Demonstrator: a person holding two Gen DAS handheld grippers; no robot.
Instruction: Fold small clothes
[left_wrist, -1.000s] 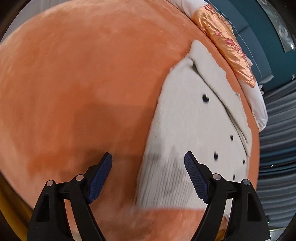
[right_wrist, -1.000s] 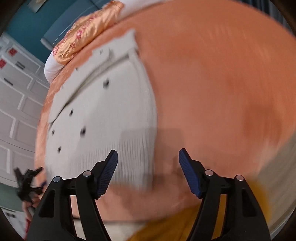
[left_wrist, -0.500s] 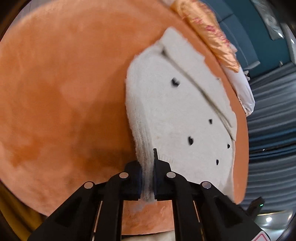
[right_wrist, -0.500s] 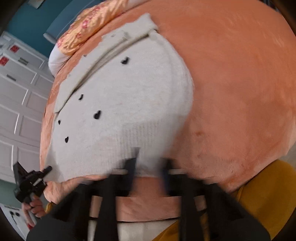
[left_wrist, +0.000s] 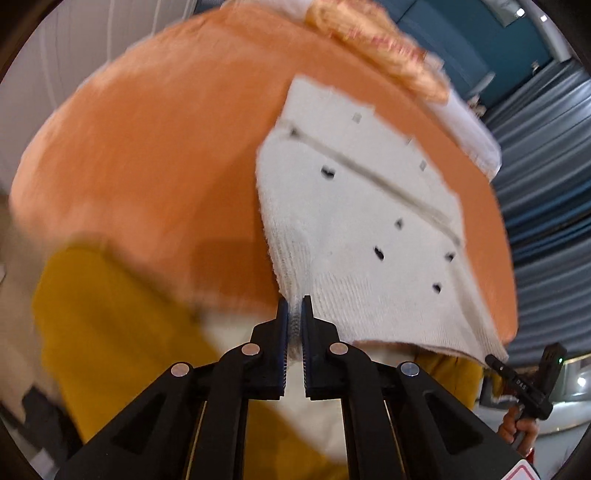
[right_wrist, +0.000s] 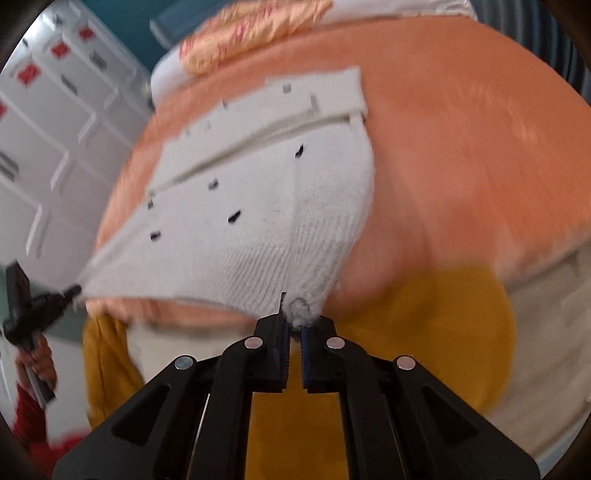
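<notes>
grippers clamp opposite near corners of the white ribbed knit garment with small dark marks (left_wrist: 362, 221): left gripper (left_wrist: 294, 314), right gripper (right_wrist: 293, 325); hem raised off the orange plush blanket (left_wrist: 147, 147), probably so it can fold away over the far part resting there.

Orange blanket (left_wrist: 155, 155), floral pillow (right_wrist: 255, 29), white cabinets (right_wrist: 55, 110) behind.

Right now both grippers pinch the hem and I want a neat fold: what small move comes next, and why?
Probably lift both corners together and carry the hem toward the collar: the left gripper and right gripper each clamp the white knitted cardigan, which lies flat on the orange plush blanket.
</notes>
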